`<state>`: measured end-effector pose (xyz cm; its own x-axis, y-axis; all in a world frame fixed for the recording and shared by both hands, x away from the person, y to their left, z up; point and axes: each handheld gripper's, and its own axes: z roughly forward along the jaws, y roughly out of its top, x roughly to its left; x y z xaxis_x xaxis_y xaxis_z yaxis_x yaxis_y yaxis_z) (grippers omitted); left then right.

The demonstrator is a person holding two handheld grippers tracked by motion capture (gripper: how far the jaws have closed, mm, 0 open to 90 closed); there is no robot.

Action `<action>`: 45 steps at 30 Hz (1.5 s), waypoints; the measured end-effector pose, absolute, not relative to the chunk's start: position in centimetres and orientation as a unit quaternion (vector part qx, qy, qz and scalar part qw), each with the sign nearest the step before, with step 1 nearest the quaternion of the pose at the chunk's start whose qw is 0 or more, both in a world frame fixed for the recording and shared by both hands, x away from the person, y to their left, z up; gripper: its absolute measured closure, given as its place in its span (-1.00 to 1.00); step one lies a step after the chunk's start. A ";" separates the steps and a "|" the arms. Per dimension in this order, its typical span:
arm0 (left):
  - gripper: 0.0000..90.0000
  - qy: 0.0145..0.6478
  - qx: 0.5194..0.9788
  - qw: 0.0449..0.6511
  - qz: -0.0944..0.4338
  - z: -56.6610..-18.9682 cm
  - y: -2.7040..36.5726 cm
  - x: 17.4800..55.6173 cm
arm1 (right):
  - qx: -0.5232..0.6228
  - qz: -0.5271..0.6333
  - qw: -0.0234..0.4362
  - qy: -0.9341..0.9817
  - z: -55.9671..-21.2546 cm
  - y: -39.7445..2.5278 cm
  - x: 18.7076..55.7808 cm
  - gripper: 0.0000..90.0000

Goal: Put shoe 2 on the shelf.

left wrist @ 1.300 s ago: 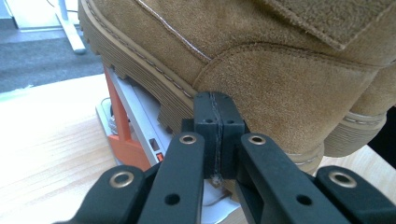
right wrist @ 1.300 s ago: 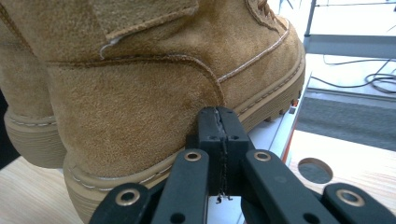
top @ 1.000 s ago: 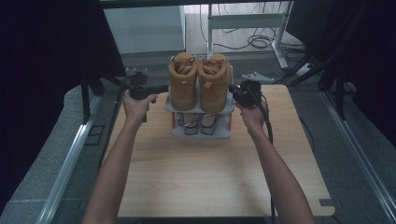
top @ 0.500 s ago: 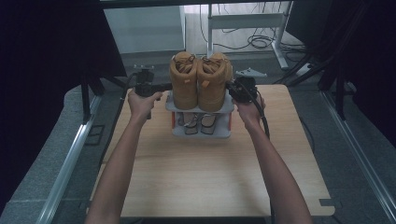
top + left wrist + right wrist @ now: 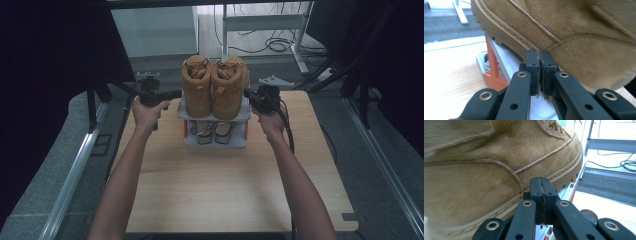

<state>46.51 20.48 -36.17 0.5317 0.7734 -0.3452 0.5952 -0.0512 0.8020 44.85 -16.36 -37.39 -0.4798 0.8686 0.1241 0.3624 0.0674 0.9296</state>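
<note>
A pair of tan suede boots (image 5: pixel 212 92) stands on the top shelf of a small grey shoe rack (image 5: pixel 215 142) at the far middle of the wooden table (image 5: pixel 225 190). A darker pair of shoes (image 5: pixel 212 131) lies on the lower shelf. My left gripper (image 5: pixel 175 94) is at the rack's left side and my right gripper (image 5: pixel 249 96) at its right. The left gripper (image 5: pixel 539 53) is shut and empty, its tips against the left boot (image 5: pixel 579 32) near the sole. The right gripper (image 5: pixel 541 181) is shut too, tips at the right boot (image 5: pixel 486 170) just above its sole.
An orange rack support (image 5: pixel 492 67) stands left of the left jaws. A metal frame leg and cables (image 5: pixel 270 45) lie on the floor beyond the table. Dark curtains hang at both sides. Bare tabletop stretches from the rack to the near edge.
Both grippers have closed in a little toward the boots from either side. The rack and boots have stayed in place.
</note>
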 end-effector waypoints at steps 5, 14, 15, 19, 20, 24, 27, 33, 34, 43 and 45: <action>0.93 0.469 0.709 0.517 0.095 -35.8 21.6 44.5 | 0.441 0.533 0.234 0.683 -37.1 -17.3 43.4 0.99; 0.86 0.457 0.702 0.536 0.101 -36.1 22.5 42.3 | 0.424 0.555 0.214 0.683 -36.9 -18.2 41.8 0.89; 0.85 0.454 0.702 0.539 0.105 -36.1 22.6 41.9 | 0.423 0.557 0.214 0.682 -36.9 -18.2 41.7 0.87; 0.80 0.449 0.696 0.551 0.100 -36.5 23.2 40.4 | 0.424 0.564 0.206 0.678 -37.1 -18.6 40.7 0.77; 0.77 0.448 0.696 0.552 0.101 -36.7 23.4 40.0 | 0.423 0.565 0.208 0.677 -37.2 -18.7 40.4 0.73; 0.69 0.450 0.691 0.556 0.106 -37.5 23.9 38.6 | 0.421 0.571 0.210 0.673 -37.5 -19.1 39.3 0.60; 0.61 0.448 0.690 0.558 0.108 -38.2 24.0 37.6 | 0.419 0.572 0.213 0.672 -37.8 -19.4 38.5 0.49; 0.43 0.440 0.700 0.548 0.127 -39.8 23.5 35.8 | 0.423 0.575 0.203 0.670 -39.1 -20.4 36.9 0.34; 0.40 0.438 0.700 0.549 0.129 -40.3 23.4 35.4 | 0.424 0.579 0.201 0.667 -39.4 -20.7 36.6 0.33; 0.22 0.449 0.698 0.546 0.114 -44.8 23.3 32.5 | 0.436 0.578 0.169 0.668 -43.9 -22.9 33.3 0.20; 0.21 0.458 0.697 0.543 0.103 -46.2 23.4 31.9 | 0.439 0.578 0.165 0.668 -45.0 -23.3 32.6 0.18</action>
